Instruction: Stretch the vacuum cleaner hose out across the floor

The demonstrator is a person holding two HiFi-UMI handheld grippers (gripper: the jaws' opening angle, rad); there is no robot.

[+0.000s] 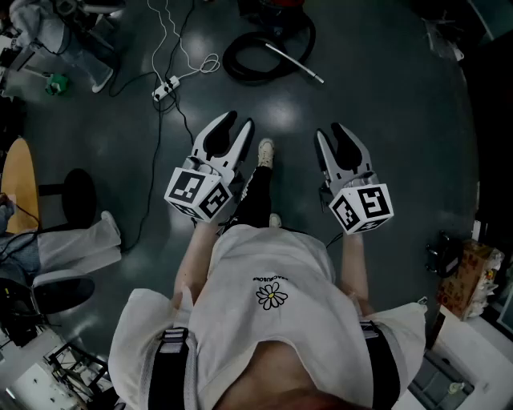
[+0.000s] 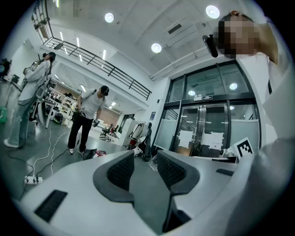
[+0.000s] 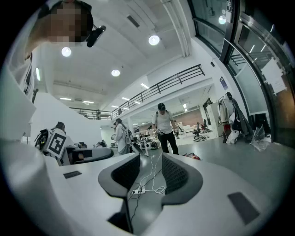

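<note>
Hose [image 1: 230, 62] lies coiled on the floor [image 1: 385, 88] just in front of the red vacuum cleaner [image 1: 280, 8], with a metal wand [image 1: 295, 62] across its loop, well ahead of both tongs. Left tongs [image 1: 239, 122] and right tongs [image 1: 329, 130] are level, each with jaws slightly apart and nothing between them. A power strip [image 1: 166, 88] lies left of the coil.

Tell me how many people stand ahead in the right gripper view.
2: a person in a cap at centre, a person in pale clothes just left. Others may be hidden behind.
</note>
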